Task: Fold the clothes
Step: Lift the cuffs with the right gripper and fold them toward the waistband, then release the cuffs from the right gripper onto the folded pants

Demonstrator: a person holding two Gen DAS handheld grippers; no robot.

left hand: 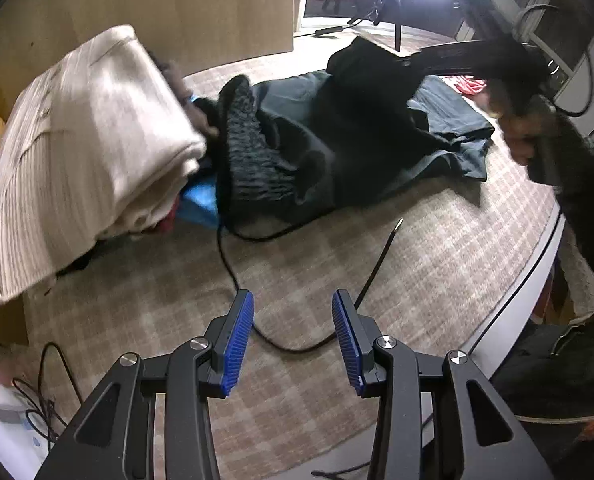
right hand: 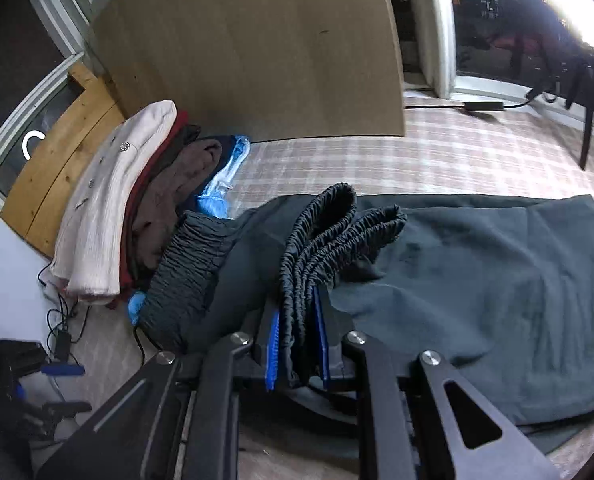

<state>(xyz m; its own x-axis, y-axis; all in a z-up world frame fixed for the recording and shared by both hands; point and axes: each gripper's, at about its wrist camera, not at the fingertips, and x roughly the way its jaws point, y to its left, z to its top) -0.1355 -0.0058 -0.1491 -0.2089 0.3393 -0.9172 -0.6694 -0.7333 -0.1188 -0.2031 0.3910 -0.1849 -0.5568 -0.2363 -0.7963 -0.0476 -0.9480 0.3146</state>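
Dark grey-green trousers (right hand: 477,280) lie spread on the checked carpet. My right gripper (right hand: 297,316) is shut on their bunched elastic waistband (right hand: 329,232) and holds it lifted over the cloth. In the left wrist view the same trousers (left hand: 337,148) lie ahead in a heap, with the right gripper (left hand: 473,60) above them. My left gripper (left hand: 293,312) is open and empty, low over bare carpet, well short of the trousers.
A stack of folded clothes with a cream top uppermost (left hand: 85,140) (right hand: 109,216) sits at the left against a wooden board (right hand: 249,48). Black cables (left hand: 233,264) run across the carpet. A white edge (left hand: 537,264) bounds the right.
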